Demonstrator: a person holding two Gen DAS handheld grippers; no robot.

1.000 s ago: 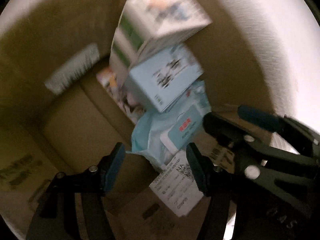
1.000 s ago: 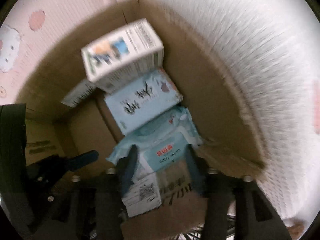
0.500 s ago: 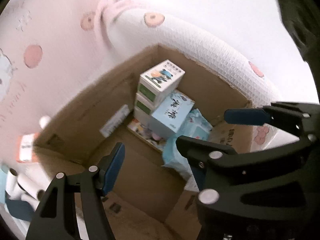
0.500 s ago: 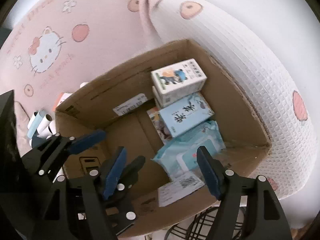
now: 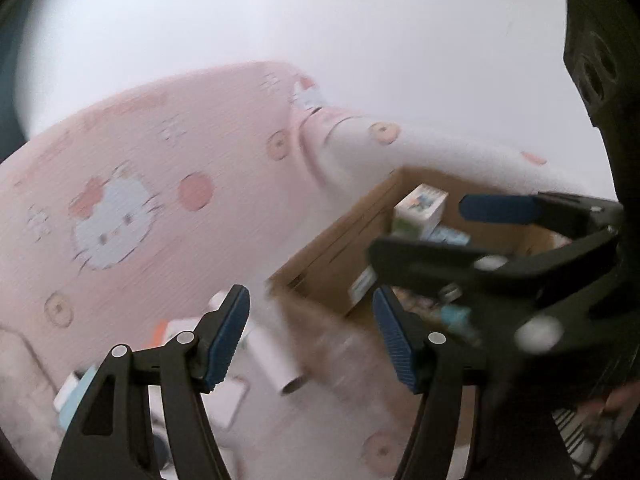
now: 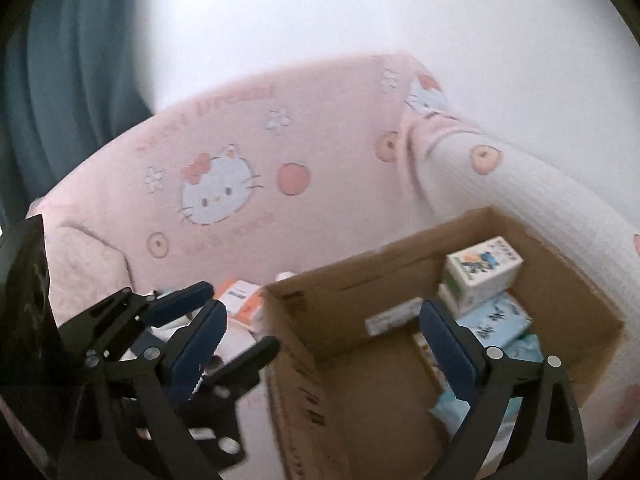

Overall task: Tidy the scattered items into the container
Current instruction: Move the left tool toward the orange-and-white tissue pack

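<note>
Cardboard box (image 5: 344, 264) sits at three o'clock in the left wrist view, cartons inside. Left tongs (image 5: 310, 340) gape wide and empty, aimed at a white roll (image 5: 276, 360) at six o'clock on the pink bedding (image 5: 140, 168).

Over to the right wrist view: box at four o'clock, cartoon carton (image 6: 482, 270) stacked on a blue one (image 6: 496, 320). Right tongs (image 6: 320, 348) are opening, nothing between them. An orange-white packet (image 6: 240, 300) lies at nine o'clock, just beside the box.

Looks like a drop just finished; next, reach for the loose items.
</note>
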